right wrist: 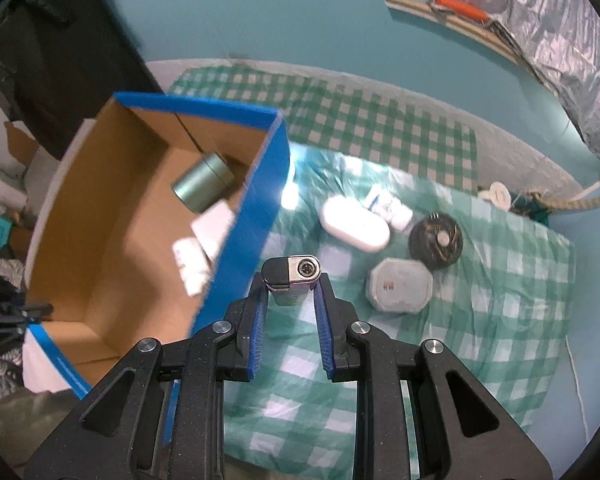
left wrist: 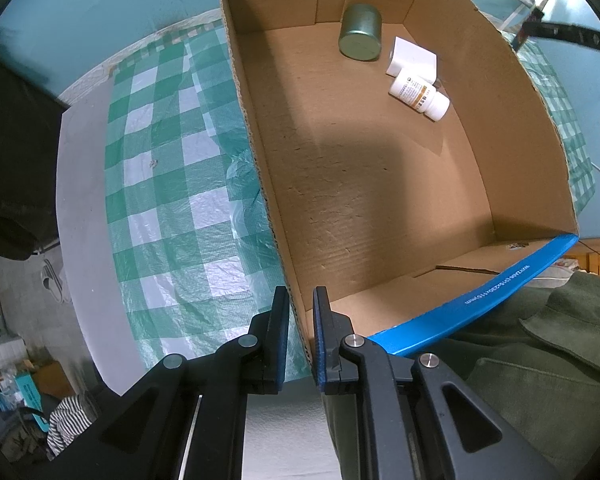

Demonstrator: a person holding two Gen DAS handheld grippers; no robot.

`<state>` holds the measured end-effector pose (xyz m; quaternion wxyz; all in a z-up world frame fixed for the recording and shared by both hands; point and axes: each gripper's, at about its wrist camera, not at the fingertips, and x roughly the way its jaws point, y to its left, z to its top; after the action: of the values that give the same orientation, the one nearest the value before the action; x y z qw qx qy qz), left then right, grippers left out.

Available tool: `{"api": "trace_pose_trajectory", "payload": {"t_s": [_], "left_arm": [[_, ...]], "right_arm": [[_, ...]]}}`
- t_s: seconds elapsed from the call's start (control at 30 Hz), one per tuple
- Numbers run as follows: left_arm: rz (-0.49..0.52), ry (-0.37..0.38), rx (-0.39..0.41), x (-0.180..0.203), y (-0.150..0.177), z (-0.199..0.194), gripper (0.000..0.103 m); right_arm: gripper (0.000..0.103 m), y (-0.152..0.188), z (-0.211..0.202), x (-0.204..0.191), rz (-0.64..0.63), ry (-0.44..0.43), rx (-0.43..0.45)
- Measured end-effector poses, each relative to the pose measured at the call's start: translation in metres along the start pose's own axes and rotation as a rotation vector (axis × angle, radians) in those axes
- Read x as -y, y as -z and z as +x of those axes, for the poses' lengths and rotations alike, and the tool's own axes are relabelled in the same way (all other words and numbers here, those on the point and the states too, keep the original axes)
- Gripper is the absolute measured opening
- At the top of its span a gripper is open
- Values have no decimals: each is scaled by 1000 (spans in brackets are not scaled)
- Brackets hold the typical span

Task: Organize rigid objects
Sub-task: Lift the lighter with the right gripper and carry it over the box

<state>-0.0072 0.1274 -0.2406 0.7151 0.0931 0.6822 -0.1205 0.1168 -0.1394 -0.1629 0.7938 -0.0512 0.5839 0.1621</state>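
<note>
An open cardboard box [left wrist: 500, 120] with blue-edged end walls stands on a green-and-white checked cloth [left wrist: 160, 184]. Inside lie a green tin [left wrist: 360, 32], a small white carton [left wrist: 412, 58] and a white pill bottle [left wrist: 418, 96]. My left gripper [left wrist: 300, 320] points down and is shut on the box's side wall near a corner. My right gripper [right wrist: 290, 286] is shut on a lighter [right wrist: 296, 270] with a metal top, held in the air just right of the box's blue wall [right wrist: 252, 208]. The green tin [right wrist: 204, 186] shows blurred inside the box.
On the cloth to the right of the box lie a white oval case [right wrist: 354, 224], a small white bottle [right wrist: 388, 206], a dark round disc [right wrist: 436, 240] and an octagonal white tin [right wrist: 400, 286]. A person's green jacket [left wrist: 540, 360] is close to the box's near end.
</note>
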Motion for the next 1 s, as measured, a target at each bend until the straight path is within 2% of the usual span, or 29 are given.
{"api": "trace_pose_trajectory", "payload": {"t_s": [0.5, 0.77, 1.0], "left_arm": [[7, -5, 5, 4, 0, -1, 11], [10, -7, 5, 5, 0, -2, 11], [4, -6, 10, 5, 2, -3, 11]], "right_arm": [[22, -38, -7, -40, -97, -50, 50], [22, -51, 8, -61, -141, -65, 31], [22, -53, 32, -69, -153, -71, -21]]}}
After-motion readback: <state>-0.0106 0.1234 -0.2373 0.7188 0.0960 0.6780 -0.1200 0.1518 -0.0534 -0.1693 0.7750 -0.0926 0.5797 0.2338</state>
